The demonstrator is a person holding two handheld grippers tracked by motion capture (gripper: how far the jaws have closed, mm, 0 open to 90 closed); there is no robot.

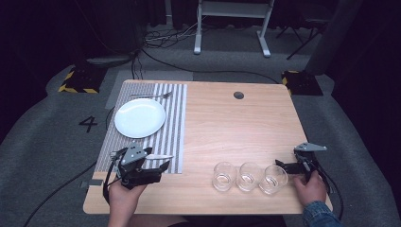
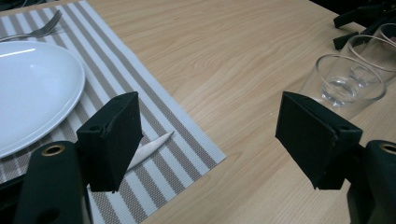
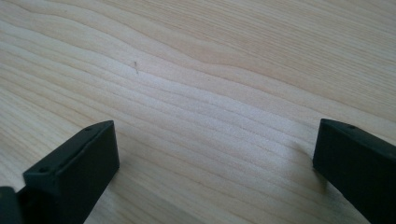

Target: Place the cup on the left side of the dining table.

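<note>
On the near left of the wooden desk, the left gripper hovers over the near edge of a striped placemat, held in the person's left hand. Its jaws are spread wide and grasp nothing. Just beneath and between them lies a knife, flat on the placemat with its tip pointing right; in the left gripper view the pale blade shows beside the left jaw, and whether that jaw touches it is hard to tell. A white plate sits on the placemat farther back, with a fork lying along the placemat's far edge beyond it.

At the near right, three clear glasses stand in a row, close together. The right gripper, held in the right hand, sits just to the right of the rightmost glass. Its jaws are also released and wide apart, and the right gripper view shows bare wood between them.
</note>
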